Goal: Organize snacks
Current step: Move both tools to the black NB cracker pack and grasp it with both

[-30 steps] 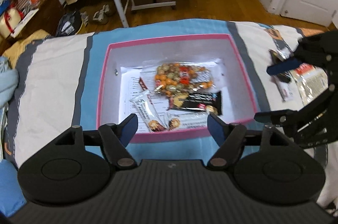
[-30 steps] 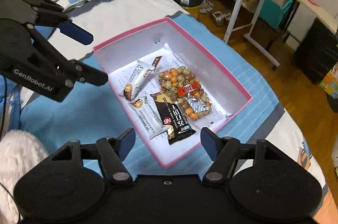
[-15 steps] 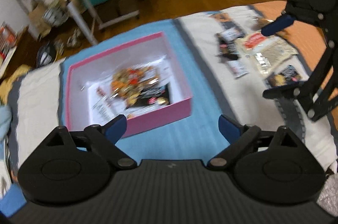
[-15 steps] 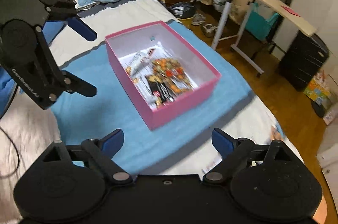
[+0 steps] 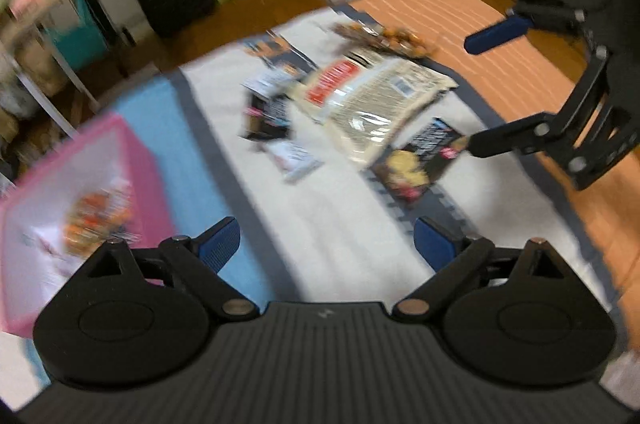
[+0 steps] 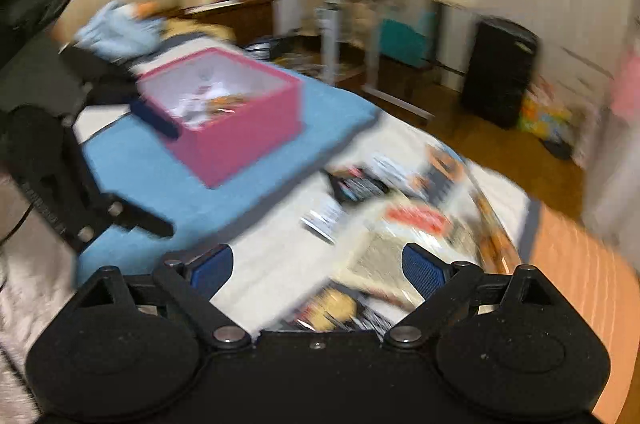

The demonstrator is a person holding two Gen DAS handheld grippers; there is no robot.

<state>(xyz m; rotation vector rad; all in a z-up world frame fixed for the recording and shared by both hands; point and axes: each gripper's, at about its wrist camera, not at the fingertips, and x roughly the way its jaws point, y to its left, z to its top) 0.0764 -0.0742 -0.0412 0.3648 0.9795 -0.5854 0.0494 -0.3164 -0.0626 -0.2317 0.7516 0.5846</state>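
Reaching for more snacks, the left gripper [image 5: 327,244] and right gripper [image 6: 317,266] — both spread wide, empty — hover over the loose packets [image 5: 372,103] beside the pink box [image 6: 236,127]; next, seemingly, closing on one packet.

Loose snack packets [image 5: 372,103] beside pink box [image 5: 132,159]

My black grippers carry blue-padded fingers [image 5: 219,244]. A pink box [image 6: 240,127] with a white interior sits on a bedspread [image 5: 320,224] banded in light blue, grey, white and orange. Among the loose snacks lie a pale translucent bag [image 5: 376,103] with a red label and a black packet [image 5: 416,163] printed in yellow. The floor [image 5: 240,11] is brown wood.
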